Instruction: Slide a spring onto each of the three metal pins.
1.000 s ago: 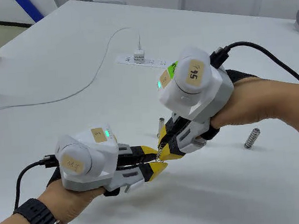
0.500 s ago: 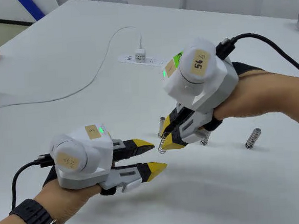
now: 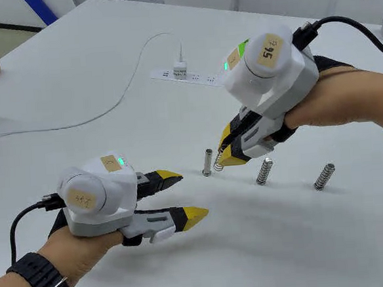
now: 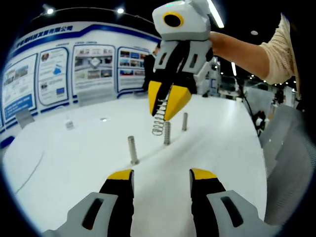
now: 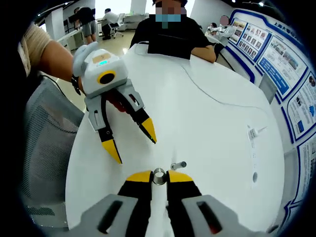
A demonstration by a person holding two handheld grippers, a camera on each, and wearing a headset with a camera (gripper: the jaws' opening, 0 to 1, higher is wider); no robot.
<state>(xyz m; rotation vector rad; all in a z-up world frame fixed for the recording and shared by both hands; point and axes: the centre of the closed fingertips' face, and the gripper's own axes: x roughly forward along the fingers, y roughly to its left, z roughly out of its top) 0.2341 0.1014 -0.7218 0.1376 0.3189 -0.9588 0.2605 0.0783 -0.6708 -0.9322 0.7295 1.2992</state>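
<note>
Right gripper, white body, yellow tips, pinches a small silver coil spring — spring hangs just beside the bare upright metal pin, not yet over it. Left gripper spread wide, holding nothing. To do it well: centre the coil's open end over the pin top, keep it in line with the pin, lower before letting go. A second spring and third spring stand upright further right — pins inside them hard to make out.

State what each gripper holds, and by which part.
The right gripper pinches a spring by its upper end; the rest hangs below. The left gripper is open and empty.
</note>
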